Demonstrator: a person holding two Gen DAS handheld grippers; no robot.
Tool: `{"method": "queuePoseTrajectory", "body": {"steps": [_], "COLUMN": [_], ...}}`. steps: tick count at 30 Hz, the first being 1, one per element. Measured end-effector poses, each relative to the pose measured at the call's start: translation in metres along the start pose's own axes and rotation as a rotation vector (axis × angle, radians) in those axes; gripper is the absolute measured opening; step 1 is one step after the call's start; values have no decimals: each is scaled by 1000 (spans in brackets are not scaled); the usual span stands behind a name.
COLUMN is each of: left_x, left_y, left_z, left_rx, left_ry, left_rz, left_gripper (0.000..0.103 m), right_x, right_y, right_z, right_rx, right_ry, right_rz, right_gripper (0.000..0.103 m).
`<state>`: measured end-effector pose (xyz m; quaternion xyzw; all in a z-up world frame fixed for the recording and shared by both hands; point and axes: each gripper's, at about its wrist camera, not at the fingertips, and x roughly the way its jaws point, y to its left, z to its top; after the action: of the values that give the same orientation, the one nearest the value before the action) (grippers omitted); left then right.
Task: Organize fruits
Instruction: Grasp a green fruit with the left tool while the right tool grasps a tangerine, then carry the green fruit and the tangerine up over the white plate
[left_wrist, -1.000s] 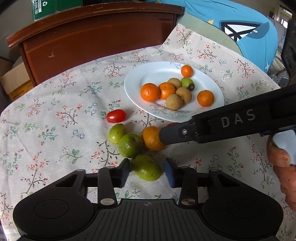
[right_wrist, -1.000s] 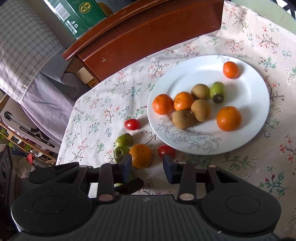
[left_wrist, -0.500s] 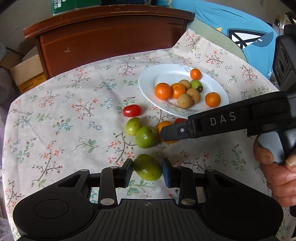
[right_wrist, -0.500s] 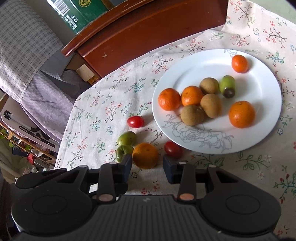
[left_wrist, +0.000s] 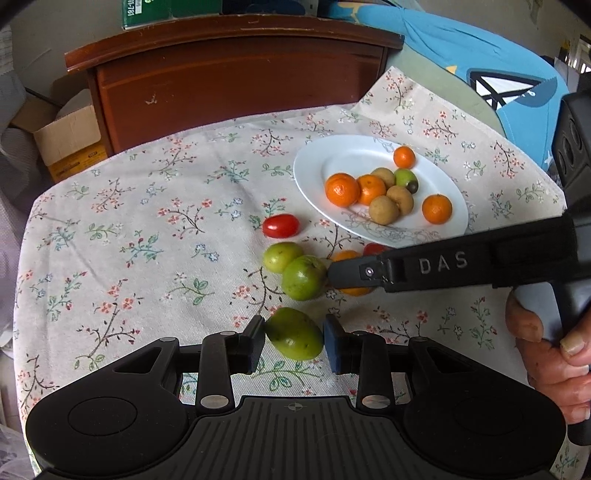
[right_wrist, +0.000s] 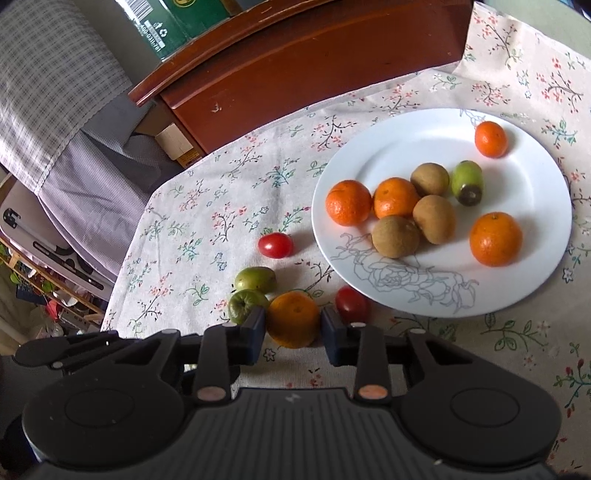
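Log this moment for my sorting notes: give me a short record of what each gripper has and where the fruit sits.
left gripper: shut on a green fruit
right gripper: jaws just closing, now pressed on an orange on the cloth
plate: four oranges, three brown fruits, one green fruit
loose on cloth: two red tomatoes, two more green fruits
nearest tomato: beside the right gripper, at the plate's edge
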<state>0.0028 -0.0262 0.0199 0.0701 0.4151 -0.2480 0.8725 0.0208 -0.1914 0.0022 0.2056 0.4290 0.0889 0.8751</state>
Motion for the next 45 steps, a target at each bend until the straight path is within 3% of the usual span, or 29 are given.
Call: {"method": "queuePoseTrajectory", "body": {"steps": [11,17,23,29,32,40,43,45], "left_x": [-5,-2,-9,-12,-16,-8,-6,-6], "left_y": [6,5,6,12,10,8,7,5], "left_z": [12,6,-1,-3,-6,-16,-16,-17], "left_rx": [-33,-23,-10,-13,16,35,43,52], "left_ry": [-39,14,10,2,-8,47,46,47], "left_rz": [11,-25,-35,19,21,19,11,0], "left_gripper": [32,32,34,40,51,50,35,33], "right_x": [-17,-17,-17,-16,-16,-15,-14,-13], "right_y": [3,4,2,3,3,3,3,3], "right_z": [9,5,1,2,2,1,1,0], "right_rx": [-3,-16,-12,-14,-13,-12,-10,-9], "right_ry": [-47,-32,-15,-9,-8,-4,3,7], "right_rz": [24,15,14,20,18,17,16,16], "right_gripper": [32,32,32,32,32,32,32,32]}}
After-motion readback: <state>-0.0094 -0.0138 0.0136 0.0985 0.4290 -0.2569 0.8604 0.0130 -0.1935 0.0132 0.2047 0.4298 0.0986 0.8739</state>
